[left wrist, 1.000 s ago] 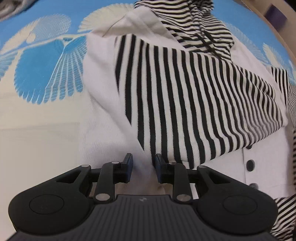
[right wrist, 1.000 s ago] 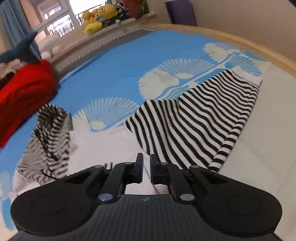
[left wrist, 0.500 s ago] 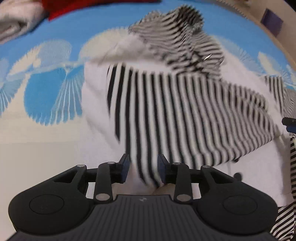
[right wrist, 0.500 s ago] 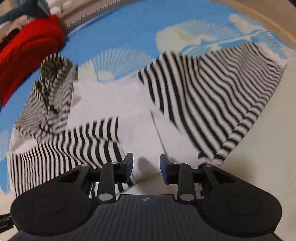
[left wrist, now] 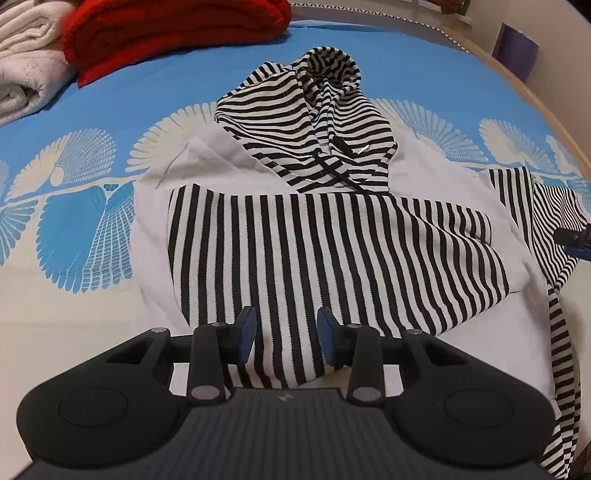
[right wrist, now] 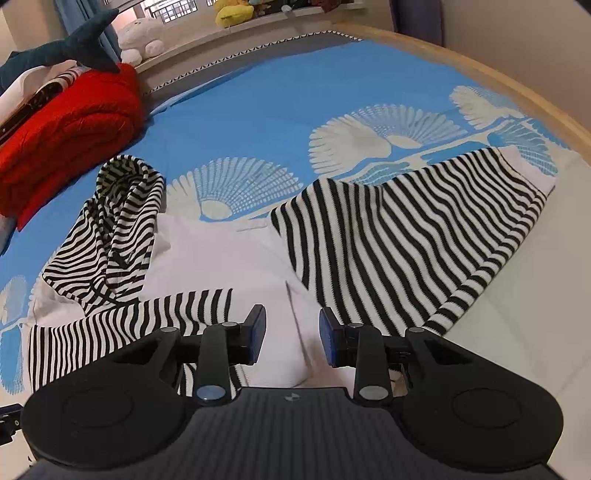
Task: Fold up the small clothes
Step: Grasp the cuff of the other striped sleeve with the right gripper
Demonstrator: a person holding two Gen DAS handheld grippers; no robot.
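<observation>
- Blue bedspread (left wrist: pixel 424 74) with cream fan print; red blanket (left wrist: pixel 177 29) and white towel (left wrist: pixel 26 62) far left.
- Hoodie (left wrist: pixel 207 162), white with striped hood (left wrist: pixel 314 122), lies flat mid-bed; one striped sleeve (left wrist: pixel 332 251) folded across body, other sleeve (right wrist: pixel 413 236) spread right.
- Left gripper (left wrist: pixel 286 336) jaws just opened, parted, gripping nothing, above folded sleeve.
- Right gripper (right wrist: pixel 291 334) jaws just opened, parted, empty, over white body.

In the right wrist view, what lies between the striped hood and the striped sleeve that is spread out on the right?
The right wrist view shows the hoodie's plain white body between the striped hood and the spread sleeve.
</observation>
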